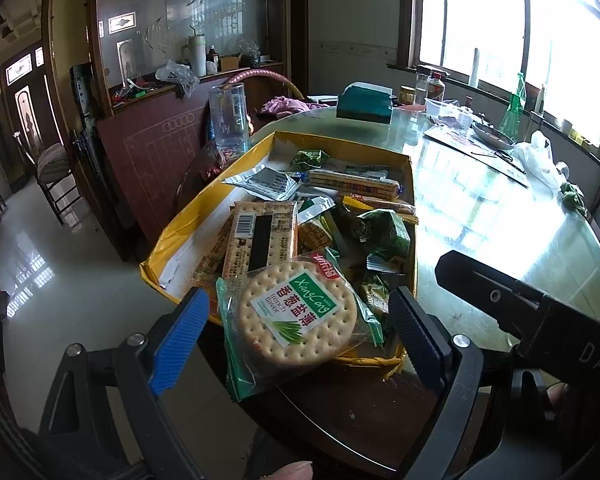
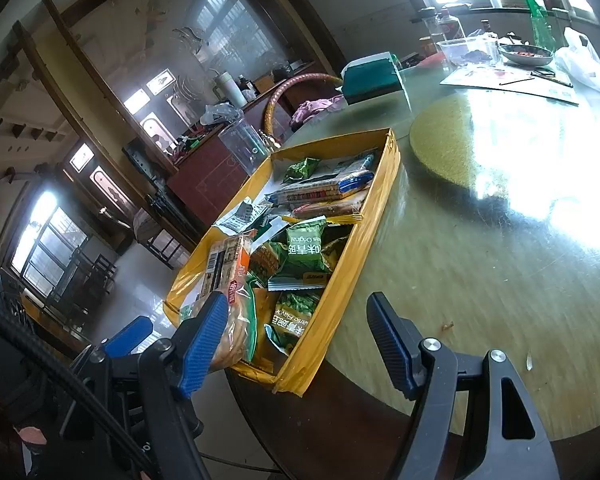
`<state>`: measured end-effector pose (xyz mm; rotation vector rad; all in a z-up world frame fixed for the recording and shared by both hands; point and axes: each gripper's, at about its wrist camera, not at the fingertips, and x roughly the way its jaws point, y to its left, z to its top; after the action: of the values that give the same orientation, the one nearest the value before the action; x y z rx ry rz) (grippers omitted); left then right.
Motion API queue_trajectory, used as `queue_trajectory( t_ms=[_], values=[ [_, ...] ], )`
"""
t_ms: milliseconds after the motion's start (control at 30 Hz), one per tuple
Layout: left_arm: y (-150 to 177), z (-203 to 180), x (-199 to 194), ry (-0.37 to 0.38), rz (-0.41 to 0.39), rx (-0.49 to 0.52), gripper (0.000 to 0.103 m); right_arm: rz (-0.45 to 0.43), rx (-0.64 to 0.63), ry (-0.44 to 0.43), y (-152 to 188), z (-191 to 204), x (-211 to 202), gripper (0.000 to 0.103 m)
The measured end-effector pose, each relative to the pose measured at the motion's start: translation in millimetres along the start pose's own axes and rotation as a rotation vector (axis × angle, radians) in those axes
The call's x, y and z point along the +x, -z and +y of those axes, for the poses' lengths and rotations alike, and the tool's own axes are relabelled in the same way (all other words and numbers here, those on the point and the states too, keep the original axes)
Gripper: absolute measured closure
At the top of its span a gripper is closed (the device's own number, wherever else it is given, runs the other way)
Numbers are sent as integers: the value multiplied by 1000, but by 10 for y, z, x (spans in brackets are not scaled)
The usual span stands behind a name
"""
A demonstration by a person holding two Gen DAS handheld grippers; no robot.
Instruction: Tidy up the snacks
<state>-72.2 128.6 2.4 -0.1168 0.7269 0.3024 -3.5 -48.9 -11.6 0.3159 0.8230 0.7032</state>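
A yellow cardboard box (image 1: 340,144) (image 2: 376,188) full of snacks lies at the table's near edge. A round scallion cracker pack (image 1: 296,312) (image 2: 238,332) rests on its near end and hangs over the rim. My left gripper (image 1: 298,312) is open around that pack, and its blue pads (image 1: 180,332) stand clear of the wrapper on both sides. Farther in lie a square cracker pack (image 1: 260,236) (image 2: 224,264), a long biscuit pack (image 1: 356,184) (image 2: 324,194) and green pouches (image 1: 384,232) (image 2: 304,252). My right gripper (image 2: 298,308) hovers open and empty over the box's near right corner.
A clear plastic cup (image 1: 228,116) (image 2: 244,144) stands behind the box. A teal box (image 1: 364,102) (image 2: 374,76), a bowl (image 1: 492,134), a green bottle (image 1: 514,108) and a white bag (image 1: 540,160) crowd the far side of the glass-topped round table (image 2: 480,280). Left of the table is open floor.
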Motion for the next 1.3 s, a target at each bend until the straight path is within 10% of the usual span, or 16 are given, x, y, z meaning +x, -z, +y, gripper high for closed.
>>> queue_trajectory(
  t_ms=[1300],
  values=[
    [30,27,27,-16,8,-1,12,10,-7,-1,29,28,25,31]
  ],
)
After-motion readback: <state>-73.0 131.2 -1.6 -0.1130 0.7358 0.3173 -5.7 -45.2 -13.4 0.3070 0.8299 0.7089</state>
